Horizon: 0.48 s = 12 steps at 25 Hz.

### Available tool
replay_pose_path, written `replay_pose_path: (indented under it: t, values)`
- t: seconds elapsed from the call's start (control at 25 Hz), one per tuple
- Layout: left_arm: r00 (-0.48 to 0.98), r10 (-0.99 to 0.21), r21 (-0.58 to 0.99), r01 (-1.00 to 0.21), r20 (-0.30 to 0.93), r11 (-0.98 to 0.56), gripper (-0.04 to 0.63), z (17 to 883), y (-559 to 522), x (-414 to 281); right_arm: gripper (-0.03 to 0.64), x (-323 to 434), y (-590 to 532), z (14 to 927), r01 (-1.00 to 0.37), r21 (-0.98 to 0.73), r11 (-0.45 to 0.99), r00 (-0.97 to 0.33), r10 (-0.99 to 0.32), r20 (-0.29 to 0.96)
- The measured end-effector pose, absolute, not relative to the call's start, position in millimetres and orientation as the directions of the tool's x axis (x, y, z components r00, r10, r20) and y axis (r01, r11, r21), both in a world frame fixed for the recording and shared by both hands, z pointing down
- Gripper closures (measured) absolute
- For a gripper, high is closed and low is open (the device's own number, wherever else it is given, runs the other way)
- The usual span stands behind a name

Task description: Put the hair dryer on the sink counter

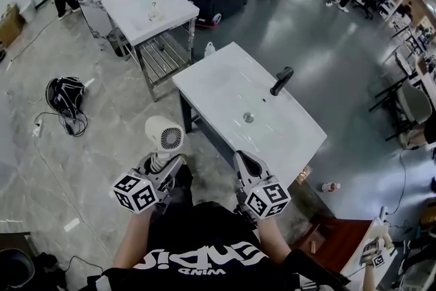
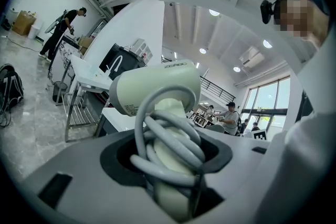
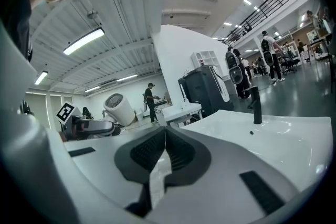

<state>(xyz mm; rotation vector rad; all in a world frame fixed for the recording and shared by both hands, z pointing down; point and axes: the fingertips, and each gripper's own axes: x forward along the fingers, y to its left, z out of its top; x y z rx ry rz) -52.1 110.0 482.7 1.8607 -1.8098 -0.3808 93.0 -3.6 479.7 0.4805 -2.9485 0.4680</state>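
Observation:
A cream hair dryer [image 1: 164, 135] stands upright in my left gripper [image 1: 165, 161], just left of the white sink counter [image 1: 225, 82] and off its near-left edge. In the left gripper view, the jaws are shut on the dryer's handle [image 2: 169, 181], which has its grey cord [image 2: 170, 147] wound around it; the barrel [image 2: 157, 91] rises above. My right gripper [image 1: 243, 159] hovers at the counter's near edge, shut and empty. In the right gripper view, its pads [image 3: 157, 152] meet, and the counter [image 3: 273, 136] with its black faucet [image 3: 255, 105] lies ahead.
The sink has a drain [image 1: 248, 117] and a black faucet [image 1: 281, 80]. A second white sink stand [image 1: 146, 5] with a metal rack is behind and to the left. A black bag with cables [image 1: 65, 96] and a bottle [image 1: 330, 186] lie on the floor. People stand far off.

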Motion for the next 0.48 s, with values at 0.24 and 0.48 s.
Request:
replay_pose_path:
  t: [0.24, 0.48]
  values:
    - [0.086, -0.983, 0.535, -0.845, 0.160, 0.013, 0.342, 486.5, 95.4, -63.0, 0.598, 82.5, -15.2, 487.2, -0.336, -0.289, 0.896, -0.939, -0.297, 0.172]
    - [0.105, -0.982, 0.530, -0.848, 0.154, -0.007, 0.341, 494.0, 68.6, -85.5, 0.598, 62.1, -37.4, 498.6, -0.352, -0.288, 0.891, -0.934, -0.313, 0.173]
